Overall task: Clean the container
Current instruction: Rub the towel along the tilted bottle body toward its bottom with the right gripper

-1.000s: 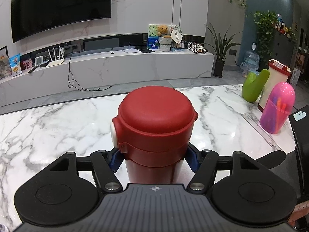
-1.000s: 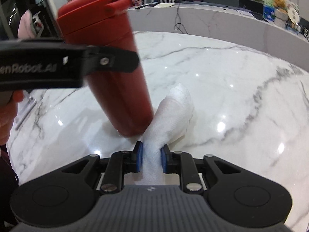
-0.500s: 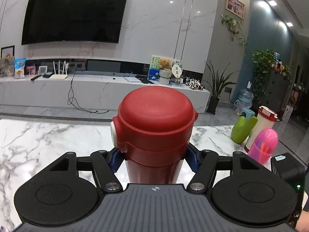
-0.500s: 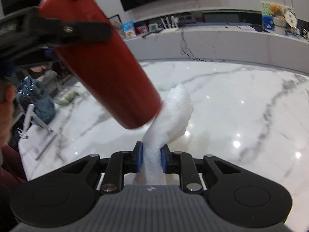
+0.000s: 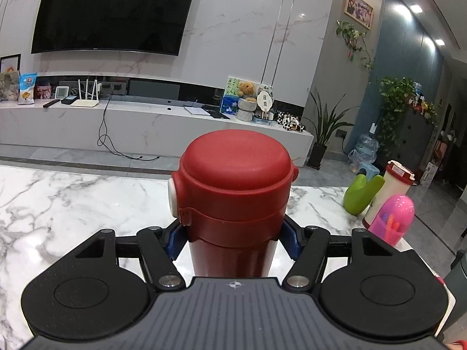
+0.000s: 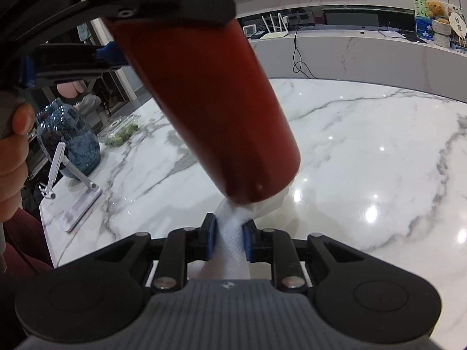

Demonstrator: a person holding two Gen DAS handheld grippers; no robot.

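Between left claw (image 5: 232, 240) pads — red flask (image 5: 235, 192)

A wide dark television (image 5: 111, 11) hangs on a pale marble-veined wall (image 5: 239, 38) above a long white media console (image 5: 151, 125). Recessed ceiling lights (image 5: 416, 8) glow over a blue-grey side wall (image 5: 408, 67), where potted plants (image 5: 324, 128) and trailing greenery, possibly ivy, stand. Grey floor tiles (image 5: 96, 157) meet the glossy white marble bench (image 6: 364, 145).

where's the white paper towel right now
In the right wrist view the white paper towel is pinched in the right gripper, its free end against the bottom of the tilted red flask.
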